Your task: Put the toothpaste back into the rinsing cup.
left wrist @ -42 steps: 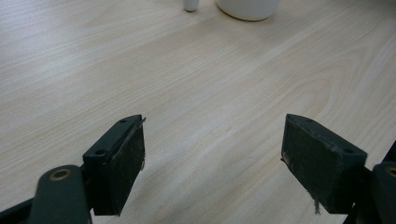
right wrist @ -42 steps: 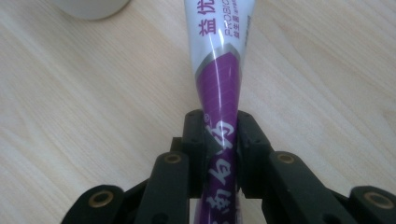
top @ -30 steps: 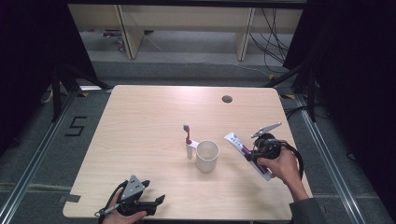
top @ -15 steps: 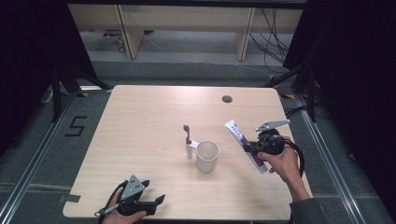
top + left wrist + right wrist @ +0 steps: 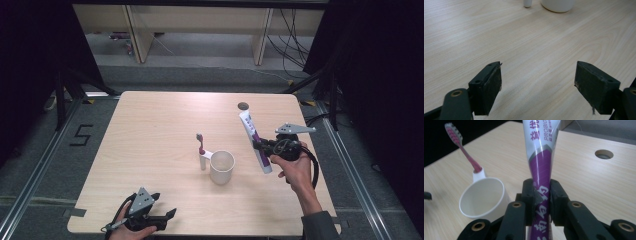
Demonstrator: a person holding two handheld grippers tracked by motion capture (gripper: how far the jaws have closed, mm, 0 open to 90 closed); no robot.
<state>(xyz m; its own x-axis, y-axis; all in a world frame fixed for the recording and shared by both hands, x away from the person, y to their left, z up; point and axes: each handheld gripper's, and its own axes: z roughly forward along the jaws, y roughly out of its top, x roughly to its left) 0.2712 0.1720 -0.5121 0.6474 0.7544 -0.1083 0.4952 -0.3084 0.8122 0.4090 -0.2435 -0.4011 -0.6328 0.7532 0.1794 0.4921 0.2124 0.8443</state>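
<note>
A white and purple toothpaste tube (image 5: 254, 140) (image 5: 541, 157) is lifted off the table at the right, tilted, with my right gripper (image 5: 262, 146) (image 5: 541, 200) shut on its purple middle. To its left a white cup (image 5: 222, 166) (image 5: 482, 200) stands on the table, and a pink toothbrush (image 5: 201, 145) (image 5: 464, 148) stands upright in a small white holder (image 5: 203, 160) beside it. My left gripper (image 5: 167, 215) (image 5: 537, 87) rests near the table's front edge with its jaws wide apart over bare wood.
The light wooden table (image 5: 150, 130) has a round cable hole (image 5: 243, 106) (image 5: 604, 154) near its far right. Dark floor and metal rails surround the table; shelving stands beyond the far edge.
My right gripper has lifted the toothpaste tube off the table and tilted it more upright. The left gripper has stayed still.
</note>
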